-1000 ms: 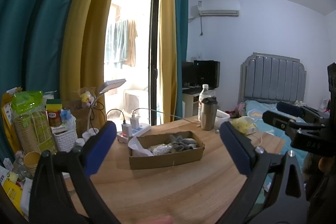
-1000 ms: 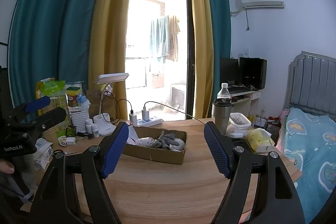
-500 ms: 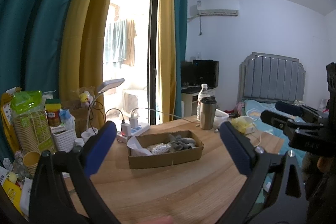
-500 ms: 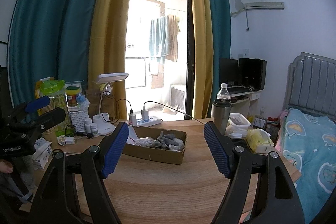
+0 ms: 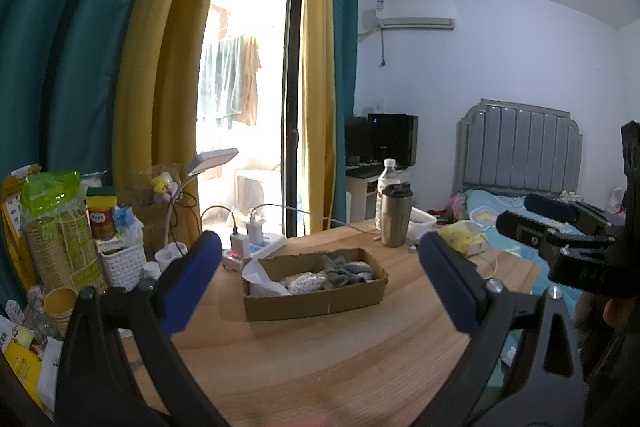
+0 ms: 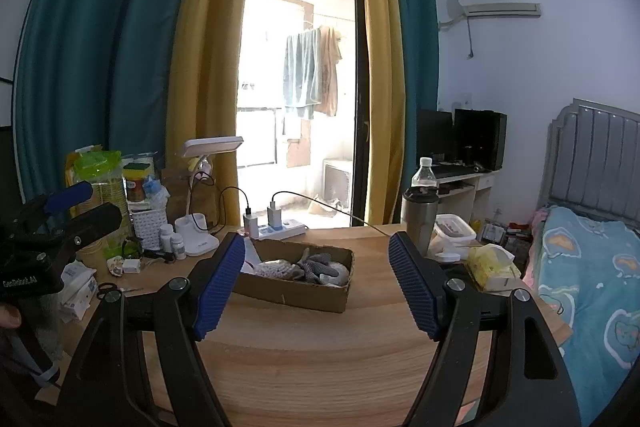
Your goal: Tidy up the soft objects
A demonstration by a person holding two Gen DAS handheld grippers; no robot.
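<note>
A shallow cardboard box (image 5: 316,301) sits on the round wooden table (image 5: 320,359). It holds grey and patterned soft socks (image 5: 340,273) and white paper. The box also shows in the right wrist view (image 6: 296,291) with the socks (image 6: 316,265) inside. My left gripper (image 5: 320,283) is open and empty, held above the table short of the box. My right gripper (image 6: 316,287) is open and empty, also short of the box. Each gripper shows at the edge of the other's view, the right one (image 5: 560,227) and the left one (image 6: 60,211).
A steel tumbler (image 5: 395,213) and a water bottle (image 5: 387,175) stand behind the box. A power strip (image 5: 256,247), a desk lamp (image 6: 200,187), a white basket (image 5: 122,263) and snack bags (image 5: 52,227) crowd the left. Yellow tissues (image 6: 490,261) lie right. A bed (image 6: 592,267) is beyond.
Both grippers have stayed almost still, with only a slight drift of the views. Both remain open. Nothing on the table has moved.
</note>
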